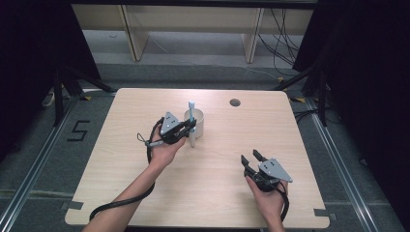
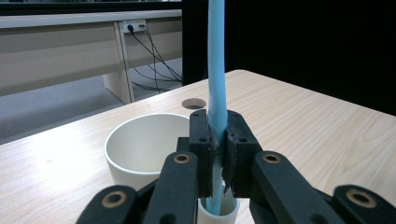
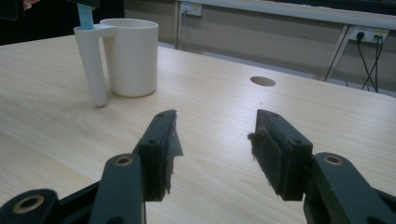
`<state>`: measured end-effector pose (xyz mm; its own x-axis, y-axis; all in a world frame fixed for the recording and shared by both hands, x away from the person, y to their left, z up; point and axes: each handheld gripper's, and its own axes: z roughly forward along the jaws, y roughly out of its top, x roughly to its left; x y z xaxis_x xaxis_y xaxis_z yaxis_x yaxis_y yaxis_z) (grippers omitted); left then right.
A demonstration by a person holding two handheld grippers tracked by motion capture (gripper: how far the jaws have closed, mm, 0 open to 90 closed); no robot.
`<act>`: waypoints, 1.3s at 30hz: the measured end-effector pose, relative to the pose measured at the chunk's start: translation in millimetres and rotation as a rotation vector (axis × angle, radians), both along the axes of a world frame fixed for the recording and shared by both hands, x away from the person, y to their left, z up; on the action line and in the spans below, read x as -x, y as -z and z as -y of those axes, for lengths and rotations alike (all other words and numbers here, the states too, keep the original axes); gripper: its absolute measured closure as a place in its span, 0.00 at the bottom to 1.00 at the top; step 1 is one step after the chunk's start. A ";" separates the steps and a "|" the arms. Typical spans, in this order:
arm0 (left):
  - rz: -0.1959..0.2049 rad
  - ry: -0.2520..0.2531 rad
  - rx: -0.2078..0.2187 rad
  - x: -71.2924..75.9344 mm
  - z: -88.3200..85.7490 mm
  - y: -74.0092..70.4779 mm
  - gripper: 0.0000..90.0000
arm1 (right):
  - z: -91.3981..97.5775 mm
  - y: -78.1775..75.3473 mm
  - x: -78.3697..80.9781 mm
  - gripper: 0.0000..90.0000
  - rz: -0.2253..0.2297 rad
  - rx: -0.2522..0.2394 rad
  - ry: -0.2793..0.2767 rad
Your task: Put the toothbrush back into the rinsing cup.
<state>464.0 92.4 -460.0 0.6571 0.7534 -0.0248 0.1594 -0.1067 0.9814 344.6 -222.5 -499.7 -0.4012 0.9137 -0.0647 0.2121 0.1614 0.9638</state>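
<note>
Left gripper squeezing blue stick, upright in side tube of white cup. Right gripper near, jaws apart, holding nothing.

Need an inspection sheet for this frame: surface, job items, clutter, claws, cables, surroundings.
Surface: light wooden table, round cable hole near the far edge.
Job's things: white cup with a narrow side tube; blue toothbrush upright, its lower end in that tube.
Clutter: nothing seen.
Claws: left claw shut on the toothbrush handle just above the tube; right claw open, nothing between its pads, near the table's front right.
Cables: one trails from each claw; the left claw cable runs along the forearm off the near edge; more cables on the floor behind.
Surroundings: black curtains both sides, floor marked 5, wall sockets.
</note>
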 end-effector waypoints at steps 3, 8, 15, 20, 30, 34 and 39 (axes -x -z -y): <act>-0.003 -0.003 -0.002 0.5 -0.1 2.1 0.92 | -1.1 0.7 -0.1 0.56 -0.003 -0.014 -0.006; -0.008 -0.004 -0.003 0.6 -0.2 4.9 0.92 | 0.0 0.6 -0.8 0.56 0.009 0.001 -0.010; -0.011 -0.004 -0.005 0.6 0.3 7.7 0.92 | 0.3 0.8 -0.8 0.55 0.008 0.004 -0.010; -0.015 -0.005 -0.005 0.7 1.3 10.0 0.92 | 0.0 1.2 -1.6 0.55 0.016 0.002 -0.016; -0.037 -0.022 0.003 3.3 -0.8 9.1 0.79 | 0.3 1.4 -1.6 0.54 0.015 0.005 -0.014; -0.047 -0.024 -0.001 4.8 -0.4 5.4 0.67 | -0.9 2.1 -1.8 0.54 0.007 -0.002 -0.017; -0.059 -0.040 0.014 6.8 -1.8 1.7 0.56 | -0.6 1.7 -1.4 0.54 0.012 0.000 -0.013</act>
